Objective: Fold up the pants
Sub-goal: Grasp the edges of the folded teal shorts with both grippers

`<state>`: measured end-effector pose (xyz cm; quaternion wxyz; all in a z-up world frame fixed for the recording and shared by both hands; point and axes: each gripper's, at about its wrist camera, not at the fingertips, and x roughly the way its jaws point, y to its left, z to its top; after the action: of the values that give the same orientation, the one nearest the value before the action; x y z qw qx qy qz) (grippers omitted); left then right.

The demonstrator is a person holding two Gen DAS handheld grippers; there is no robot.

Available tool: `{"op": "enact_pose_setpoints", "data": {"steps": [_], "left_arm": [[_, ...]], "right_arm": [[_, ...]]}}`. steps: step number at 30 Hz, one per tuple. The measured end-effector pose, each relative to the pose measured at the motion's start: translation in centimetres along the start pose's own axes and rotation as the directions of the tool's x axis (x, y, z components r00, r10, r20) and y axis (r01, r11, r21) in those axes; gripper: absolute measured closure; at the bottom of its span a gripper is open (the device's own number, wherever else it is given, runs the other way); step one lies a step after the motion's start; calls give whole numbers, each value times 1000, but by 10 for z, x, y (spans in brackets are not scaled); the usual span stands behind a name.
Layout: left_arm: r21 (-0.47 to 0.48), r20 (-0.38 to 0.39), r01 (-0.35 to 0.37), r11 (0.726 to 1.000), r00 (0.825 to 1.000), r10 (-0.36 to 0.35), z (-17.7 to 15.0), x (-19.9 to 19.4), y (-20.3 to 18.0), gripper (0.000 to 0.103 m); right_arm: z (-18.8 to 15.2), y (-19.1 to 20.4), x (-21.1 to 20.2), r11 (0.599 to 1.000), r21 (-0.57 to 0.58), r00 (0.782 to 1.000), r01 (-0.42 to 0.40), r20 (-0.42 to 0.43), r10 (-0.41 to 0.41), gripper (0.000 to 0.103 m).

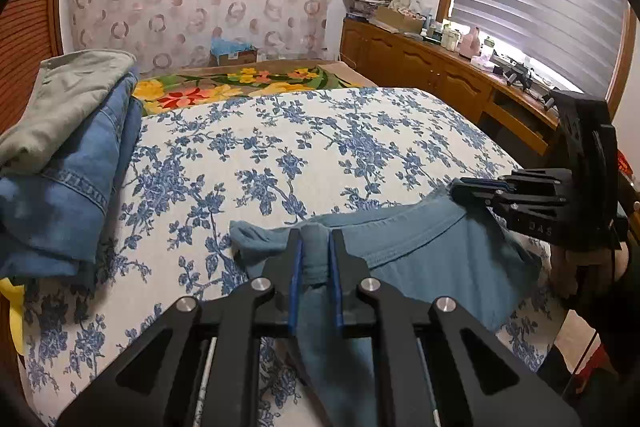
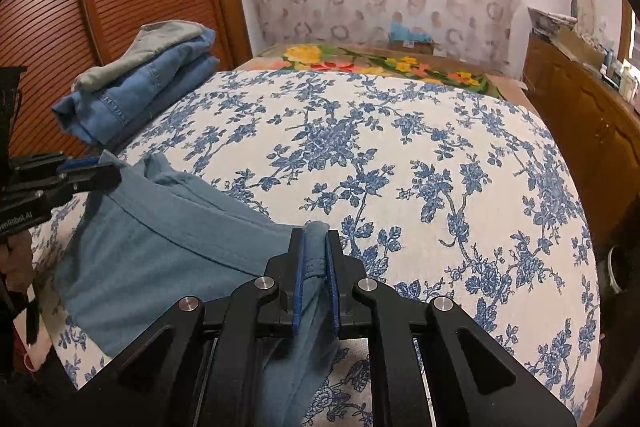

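At the near edge of the blue-flowered white bedspread (image 2: 400, 155), the left gripper (image 1: 316, 247) and right gripper (image 2: 316, 247) are each clamped on a bunched hem end of the soft blue-grey cotton pants (image 1: 400, 251), evidently to lift them evenly for folding.

The pants (image 1: 420, 259) are soft matt blue cloth with a stitched hem. The tongs (image 1: 316, 255) look like matt black plastic with shiny metal pins and rough blue pads (image 1: 297, 279). The bedspread (image 2: 400, 167) is matt woven cloth; the jeans (image 2: 132, 99) coarse denim; the cupboard (image 1: 420, 63) glossy wood.
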<state>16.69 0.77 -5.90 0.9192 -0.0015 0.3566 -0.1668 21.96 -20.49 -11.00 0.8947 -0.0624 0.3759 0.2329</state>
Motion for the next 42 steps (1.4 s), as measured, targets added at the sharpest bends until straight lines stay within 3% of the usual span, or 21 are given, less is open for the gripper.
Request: {"op": "enact_pose_setpoints", "data": {"steps": [11, 21, 23, 26, 42], "left_arm": [[-13, -65, -36, 999, 997, 36, -8, 20, 7, 89], [-18, -73, -93, 996, 993, 91, -7, 13, 11, 58], [-20, -76, -94, 995, 993, 92, -8, 12, 11, 53], [-33, -92, -98, 995, 991, 94, -13, 16, 15, 52], [-119, -117, -14, 993, 993, 0, -18, 28, 25, 51]], "right_arm": [[-1, 1, 0, 1000, -1, 1000, 2, 1, -2, 95], [0, 2, -10, 1000, 9, 1000, 8, 17, -8, 88], [1, 2, -18, 1000, 15, 999, 21, 33, -21, 77], [-2, 1, -28, 1000, 25, 999, 16, 38, -17, 67], [-22, -6, -5, 997, 77, 996, -5, -90, 12, 62]]}}
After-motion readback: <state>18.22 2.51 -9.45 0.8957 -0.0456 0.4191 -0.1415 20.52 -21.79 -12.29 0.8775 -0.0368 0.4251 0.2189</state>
